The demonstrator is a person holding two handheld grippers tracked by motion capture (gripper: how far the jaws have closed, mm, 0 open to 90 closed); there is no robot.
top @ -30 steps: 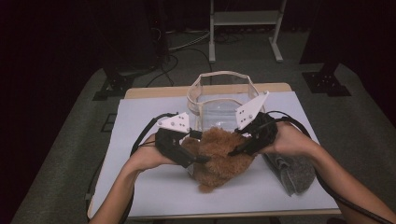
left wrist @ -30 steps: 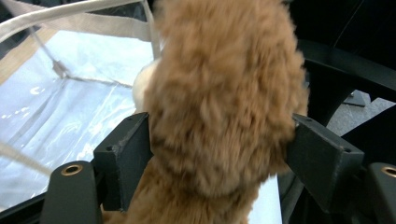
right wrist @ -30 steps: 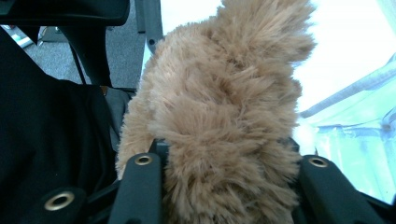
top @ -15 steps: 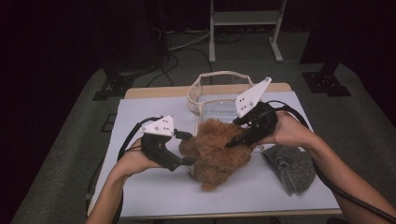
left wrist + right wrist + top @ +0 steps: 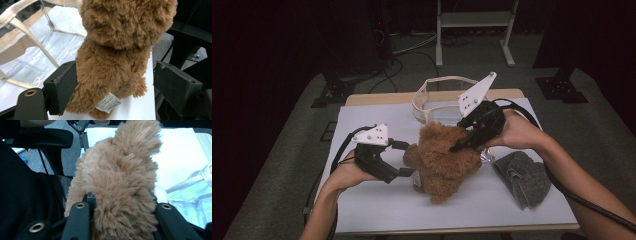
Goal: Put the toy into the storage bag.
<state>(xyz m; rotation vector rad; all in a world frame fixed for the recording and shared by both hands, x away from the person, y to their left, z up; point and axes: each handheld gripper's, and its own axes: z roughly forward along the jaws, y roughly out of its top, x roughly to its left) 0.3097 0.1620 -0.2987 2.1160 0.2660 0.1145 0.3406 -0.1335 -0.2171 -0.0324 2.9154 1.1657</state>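
Both forearms are bare, with no sleeves at the wrists. The left gripper [image 5: 404, 159] and the right gripper [image 5: 464, 141] each have a black angular body topped by a grey three-cornered plate with small dark holes, and a thick black cable trailing from each. The fingers [image 5: 62, 85] are flat matt-black blocks, with brass-coloured eyelets at the arm joints.

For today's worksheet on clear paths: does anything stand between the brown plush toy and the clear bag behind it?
Nothing visible does. The plush toy, clamped by the right gripper, sits just in front of the clear bag, whose top gapes open.
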